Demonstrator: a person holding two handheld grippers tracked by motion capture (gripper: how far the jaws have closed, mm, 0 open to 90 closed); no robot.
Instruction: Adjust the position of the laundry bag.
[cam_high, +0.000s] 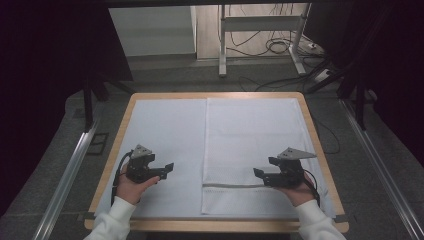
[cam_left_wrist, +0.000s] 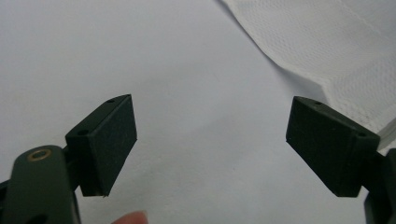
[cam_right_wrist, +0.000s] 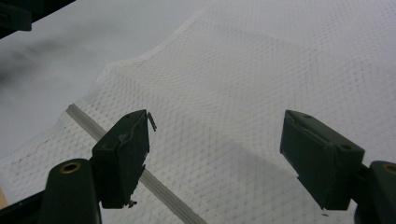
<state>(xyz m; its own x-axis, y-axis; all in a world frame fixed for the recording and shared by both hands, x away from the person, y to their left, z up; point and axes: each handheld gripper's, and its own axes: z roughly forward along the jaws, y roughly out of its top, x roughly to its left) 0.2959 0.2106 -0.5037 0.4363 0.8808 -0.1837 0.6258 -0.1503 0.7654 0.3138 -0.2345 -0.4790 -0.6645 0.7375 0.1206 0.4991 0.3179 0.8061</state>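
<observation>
A white waffle-weave towel (cam_high: 252, 145) lies flat on the right half of the table, a hem band (cam_high: 232, 186) running across it near the front. My left gripper (cam_high: 169, 168) rests left of the towel on the pale sheet, open, nothing between its pads (cam_left_wrist: 109, 140); the towel's edge (cam_left_wrist: 327, 51) shows at upper right in the left gripper view. My right gripper (cam_high: 258, 173) hovers over the towel's front right part, open and empty, its fingers (cam_right_wrist: 123, 151) above the weave and the hem band (cam_right_wrist: 154, 182).
A pale sheet (cam_high: 165, 135) covers the wooden table (cam_high: 117, 135). Metal rails (cam_high: 70, 170) flank the table on both sides. Beyond the far edge stand a desk frame (cam_high: 222, 45) and floor cables (cam_high: 275, 45).
</observation>
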